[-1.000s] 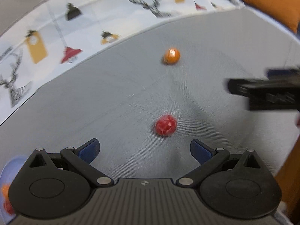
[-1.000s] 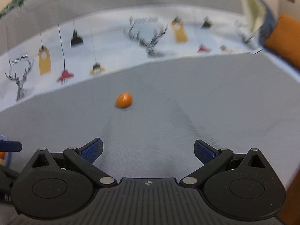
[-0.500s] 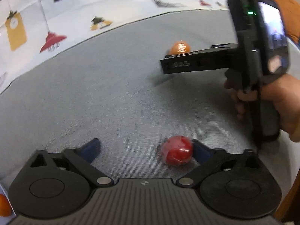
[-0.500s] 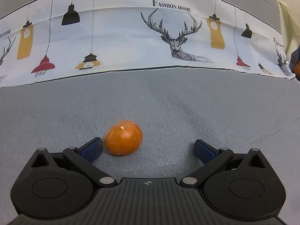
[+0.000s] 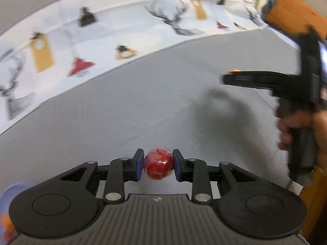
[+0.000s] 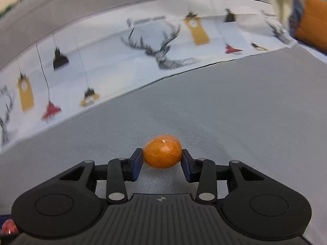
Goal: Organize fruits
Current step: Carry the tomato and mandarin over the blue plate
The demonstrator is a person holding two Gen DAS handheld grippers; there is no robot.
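A small red fruit [image 5: 158, 166], wrapped in clear film, is seen low in the centre of the left wrist view, clamped between the two blue pads of the left gripper [image 5: 157, 167]; the fingers [image 5: 138, 164] are drawn in narrow and touch it on both sides. An orange fruit [image 6: 162, 154], egg-shaped with its long axis running across the frame from pad to pad, is gripped likewise by the right gripper [image 6: 161, 163] at lower centre of the right wrist view, its fingers [image 6: 136, 164] closed to a slightly wider gap. Whether either fruit is lifted clear of the grey surface [image 6: 245, 122] below cannot be told, though blur suggests motion.

Each fruit lies straight ahead of its own fingers, already seated, so no further approach appears to be needed. The coming move is judged to turn on the bluish container [image 5: 14, 192] glimpsed at the lower left edge of the left wrist view, where orange and red shapes are faintly seen; the left gripper appears to be the nearer to it. The right gripper is seen at the right edge of that view, held by a hand [image 5: 296, 126], well apart. A printed cloth [image 6: 122, 61] with antlers and lamps borders the grey surface along the upper frame.
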